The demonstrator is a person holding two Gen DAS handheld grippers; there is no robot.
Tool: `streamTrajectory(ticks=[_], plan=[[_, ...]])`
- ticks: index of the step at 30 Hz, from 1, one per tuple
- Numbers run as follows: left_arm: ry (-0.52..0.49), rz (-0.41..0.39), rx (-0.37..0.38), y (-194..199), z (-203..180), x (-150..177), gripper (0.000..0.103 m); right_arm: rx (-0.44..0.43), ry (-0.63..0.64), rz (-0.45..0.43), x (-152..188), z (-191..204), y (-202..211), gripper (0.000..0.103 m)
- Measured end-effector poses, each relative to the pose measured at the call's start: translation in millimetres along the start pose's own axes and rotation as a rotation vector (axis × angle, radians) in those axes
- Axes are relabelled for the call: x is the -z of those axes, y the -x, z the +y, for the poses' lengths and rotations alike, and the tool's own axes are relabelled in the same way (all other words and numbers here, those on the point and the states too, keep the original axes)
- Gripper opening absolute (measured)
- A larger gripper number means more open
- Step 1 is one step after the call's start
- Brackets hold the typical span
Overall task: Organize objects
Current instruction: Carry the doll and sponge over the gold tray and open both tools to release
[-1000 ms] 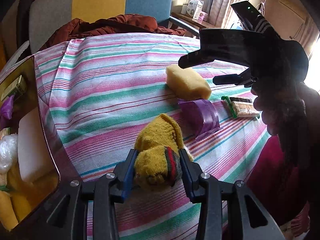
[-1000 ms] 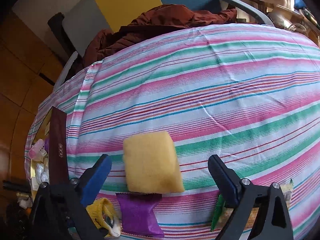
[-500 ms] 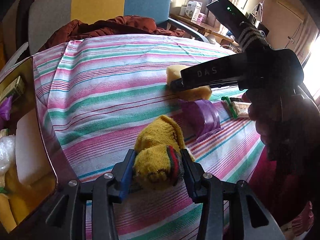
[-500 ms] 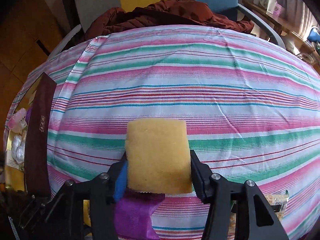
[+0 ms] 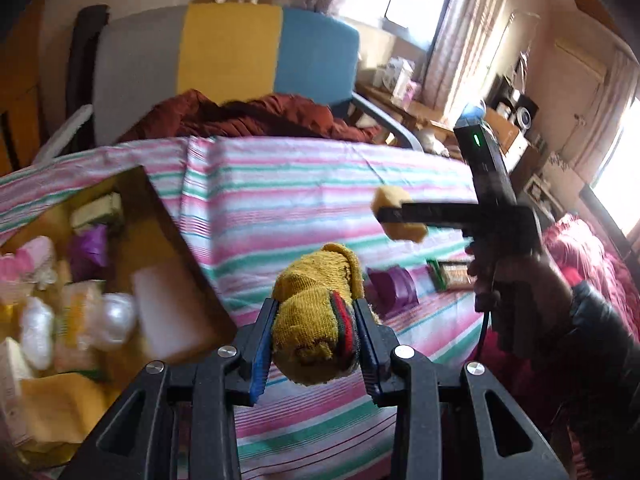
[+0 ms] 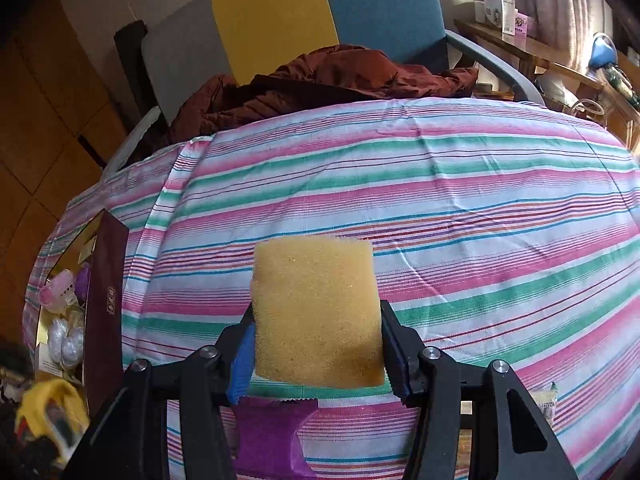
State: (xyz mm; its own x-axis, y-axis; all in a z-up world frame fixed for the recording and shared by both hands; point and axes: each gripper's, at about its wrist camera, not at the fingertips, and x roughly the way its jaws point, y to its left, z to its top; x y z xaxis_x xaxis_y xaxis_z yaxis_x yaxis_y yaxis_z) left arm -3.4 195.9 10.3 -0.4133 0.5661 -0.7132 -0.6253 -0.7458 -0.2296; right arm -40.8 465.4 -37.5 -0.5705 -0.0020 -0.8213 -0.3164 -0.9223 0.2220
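My left gripper (image 5: pixel 316 344) is shut on a mustard-yellow sock (image 5: pixel 316 320) with a red and green band, held up off the striped tablecloth (image 5: pixel 304 208). My right gripper (image 6: pixel 316 354) is shut on a yellow sponge (image 6: pixel 316 312), lifted above the cloth; the left wrist view shows that sponge (image 5: pixel 400 216) in the air at the right. A purple packet (image 5: pixel 394 290) and a green-edged snack packet (image 5: pixel 450 274) lie on the cloth. The open box (image 5: pixel 168 232) at the left holds several small items.
A dark red jacket (image 6: pixel 320 80) lies on a grey, yellow and blue chair (image 6: pixel 280 12) behind the table. The box's dark red wall (image 6: pixel 104 308) stands at the left table edge. A person's hand and dark sleeve (image 5: pixel 560 320) hold the right gripper.
The right gripper closed on the sponge and lifted it off the cloth. The left gripper raised the sock and swung left, bringing the open box more into view.
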Motion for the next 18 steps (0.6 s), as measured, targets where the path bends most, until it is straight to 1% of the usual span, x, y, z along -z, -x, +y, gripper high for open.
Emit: streamTrajectory(ticks=[2, 5, 8, 10, 12, 18], plan=[[0.024, -0.037, -0.041, 17, 15, -2, 0.037, -0.002, -0.001, -0.011, 1, 1, 4, 0.055], [0.05, -0.074, -0.123, 35, 35, -1, 0.037, 0.004, 0.019, -0.03, 4, 7, 10, 0.055], [0.065, -0.095, -0.222, 46, 51, 6, 0.037, -0.011, 0.033, -0.039, 9, 15, 15, 0.055], [0.073, -0.095, -0.264, 48, 60, 12, 0.037, -0.023, 0.038, -0.039, 13, 22, 17, 0.055], [0.086, -0.091, -0.287, 49, 68, 18, 0.037, -0.045, 0.04, -0.037, 18, 31, 20, 0.055], [0.122, -0.073, -0.314, 52, 85, 31, 0.037, -0.102, 0.076, -0.035, 38, 66, 30, 0.055]])
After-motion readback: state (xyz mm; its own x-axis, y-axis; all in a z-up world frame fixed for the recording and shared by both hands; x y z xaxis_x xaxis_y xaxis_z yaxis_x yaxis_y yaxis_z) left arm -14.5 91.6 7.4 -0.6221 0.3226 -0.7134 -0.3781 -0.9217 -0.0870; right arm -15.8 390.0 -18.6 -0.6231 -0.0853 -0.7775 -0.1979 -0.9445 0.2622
